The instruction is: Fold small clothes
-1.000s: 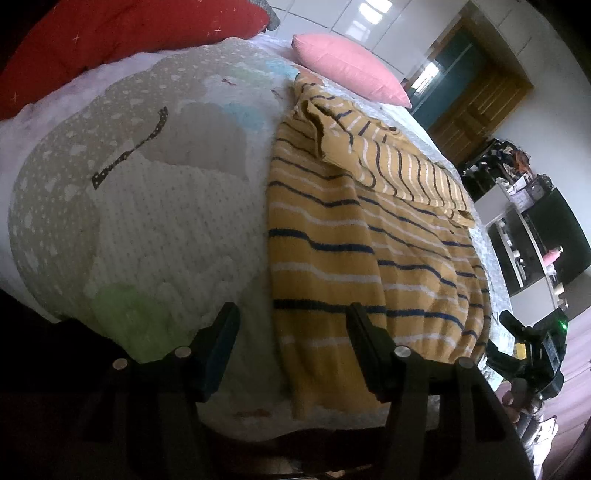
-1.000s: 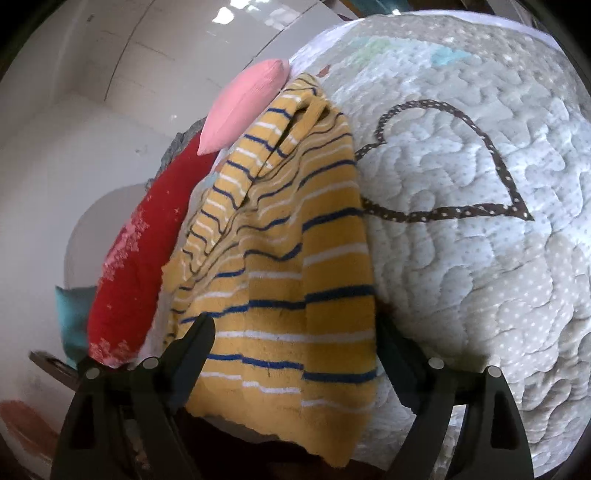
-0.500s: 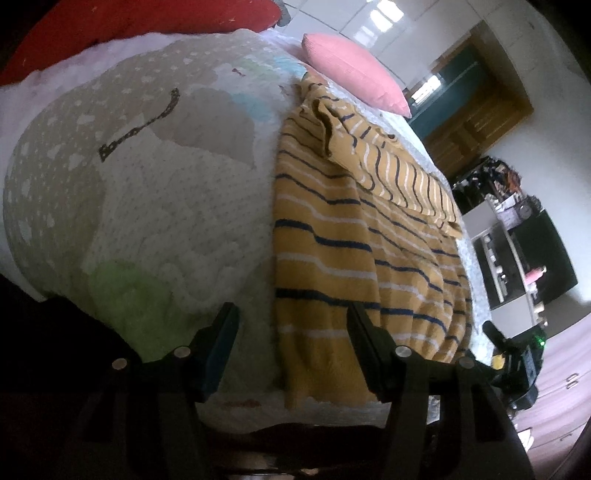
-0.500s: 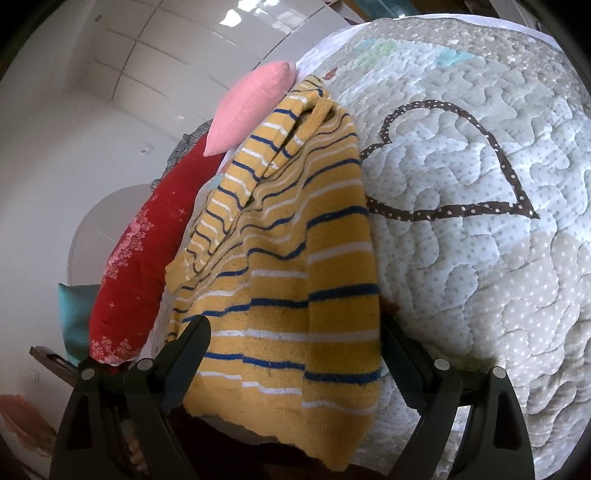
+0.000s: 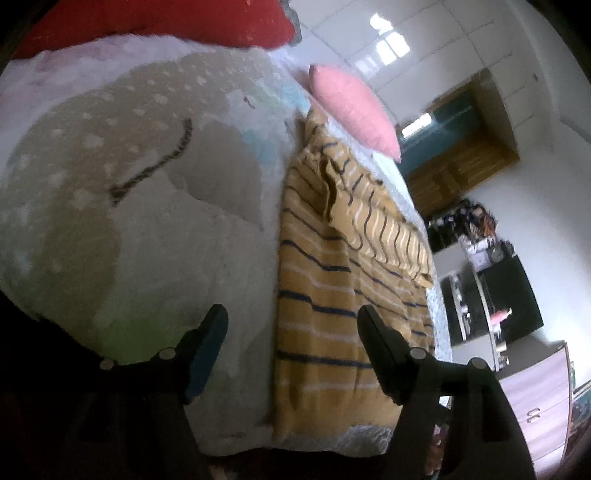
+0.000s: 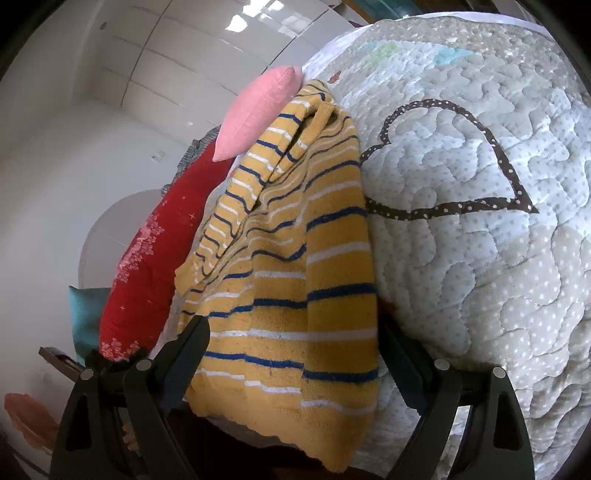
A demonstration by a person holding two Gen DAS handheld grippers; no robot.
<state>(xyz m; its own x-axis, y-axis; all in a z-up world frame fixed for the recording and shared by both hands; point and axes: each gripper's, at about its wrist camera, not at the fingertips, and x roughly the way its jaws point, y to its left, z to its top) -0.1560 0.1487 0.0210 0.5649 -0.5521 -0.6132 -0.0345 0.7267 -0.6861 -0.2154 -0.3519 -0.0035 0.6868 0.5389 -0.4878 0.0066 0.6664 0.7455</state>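
A yellow knit sweater with navy and white stripes lies flat along the bed, one sleeve folded over its body. It also shows in the right wrist view, its hem hanging a little over the bed's edge. My left gripper is open and empty, its jaws straddling the sweater's left edge near the hem. My right gripper is open and empty, its jaws either side of the hem at the opposite end.
The quilted bedspread carries a brown heart outline. A pink pillow and a red cushion lie at the far side. A wooden door and dark cluttered shelves stand beyond the bed.
The left gripper has tilted and drawn back slightly, blurring its view. The right gripper has edged a little closer to the hem. The sweater has not moved.
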